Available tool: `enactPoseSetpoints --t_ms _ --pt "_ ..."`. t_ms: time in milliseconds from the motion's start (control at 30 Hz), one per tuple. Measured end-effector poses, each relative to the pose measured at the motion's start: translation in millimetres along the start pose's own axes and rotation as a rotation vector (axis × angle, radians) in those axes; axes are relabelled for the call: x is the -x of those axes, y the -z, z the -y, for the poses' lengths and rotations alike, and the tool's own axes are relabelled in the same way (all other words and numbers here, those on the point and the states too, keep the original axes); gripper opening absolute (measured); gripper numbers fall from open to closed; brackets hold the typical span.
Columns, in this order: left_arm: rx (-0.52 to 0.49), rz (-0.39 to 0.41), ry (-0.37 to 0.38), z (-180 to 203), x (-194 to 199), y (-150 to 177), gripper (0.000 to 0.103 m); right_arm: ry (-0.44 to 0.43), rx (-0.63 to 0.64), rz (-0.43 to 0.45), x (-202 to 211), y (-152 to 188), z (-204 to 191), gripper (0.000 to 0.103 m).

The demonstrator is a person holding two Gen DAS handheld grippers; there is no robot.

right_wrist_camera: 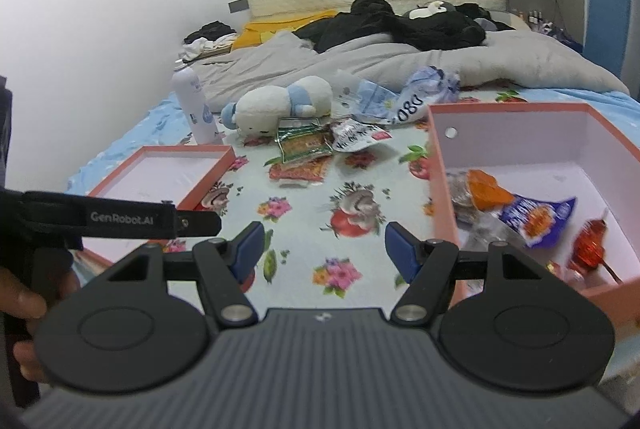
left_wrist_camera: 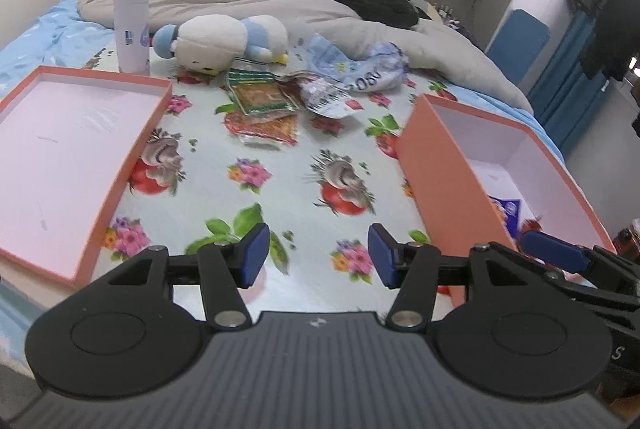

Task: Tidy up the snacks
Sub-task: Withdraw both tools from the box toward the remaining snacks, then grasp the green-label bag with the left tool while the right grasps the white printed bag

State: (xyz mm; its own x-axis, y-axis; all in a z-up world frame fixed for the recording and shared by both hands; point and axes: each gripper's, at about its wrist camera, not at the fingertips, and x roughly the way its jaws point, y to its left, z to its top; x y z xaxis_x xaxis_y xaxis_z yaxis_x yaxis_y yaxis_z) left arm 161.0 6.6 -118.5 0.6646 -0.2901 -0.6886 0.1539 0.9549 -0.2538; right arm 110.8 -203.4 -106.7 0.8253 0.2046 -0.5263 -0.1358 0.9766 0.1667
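Black left gripper [left_wrist_camera: 318, 255], right gripper [right_wrist_camera: 324, 249], blue-padded jaws, silver pivot screws, ribbed grey housing, "GenRobot.AI" strap [right_wrist_camera: 120, 218]

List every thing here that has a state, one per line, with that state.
Left hand-held gripper: open, empty.
Right hand-held gripper: open, empty.
Deep salmon-pink cardboard box: open, several snacks inside.
Shallow salmon-pink cardboard lid: lying upturned, nothing inside.
White cylindrical spray bottle: upright.
White-and-blue plush toy: lying on its side.
Green snack packet: on the bed, not yet boxed.
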Motion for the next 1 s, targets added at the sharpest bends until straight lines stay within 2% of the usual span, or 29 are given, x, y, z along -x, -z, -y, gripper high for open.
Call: enactPoseSetpoints --t_ms 200,433,733,867,1000 --pt "0.029 0.01 -0.029 -28 -32 -22 0.062 -0.005 0.02 -0.018 -50 -13 -9 0.068" --pt "0.073 0.007 -0.037 -62 -86 -57 0.064 0.043 -0.026 -0.02 -116 -31 1 0.068" --pt "0.093 -0.007 -0.008 -91 -176 -108 0.064 0.047 -0.244 -0.007 -200 -44 39 0.068" --pt "0.052 -0.024 0.0 -92 -221 -120 0.074 0.05 -0.347 -0.006 -234 -49 58 0.065" --pt "-0.008 -0.018 -0.017 -89 -259 -131 0.077 0.045 -0.447 -0.005 -263 -52 71 0.063"
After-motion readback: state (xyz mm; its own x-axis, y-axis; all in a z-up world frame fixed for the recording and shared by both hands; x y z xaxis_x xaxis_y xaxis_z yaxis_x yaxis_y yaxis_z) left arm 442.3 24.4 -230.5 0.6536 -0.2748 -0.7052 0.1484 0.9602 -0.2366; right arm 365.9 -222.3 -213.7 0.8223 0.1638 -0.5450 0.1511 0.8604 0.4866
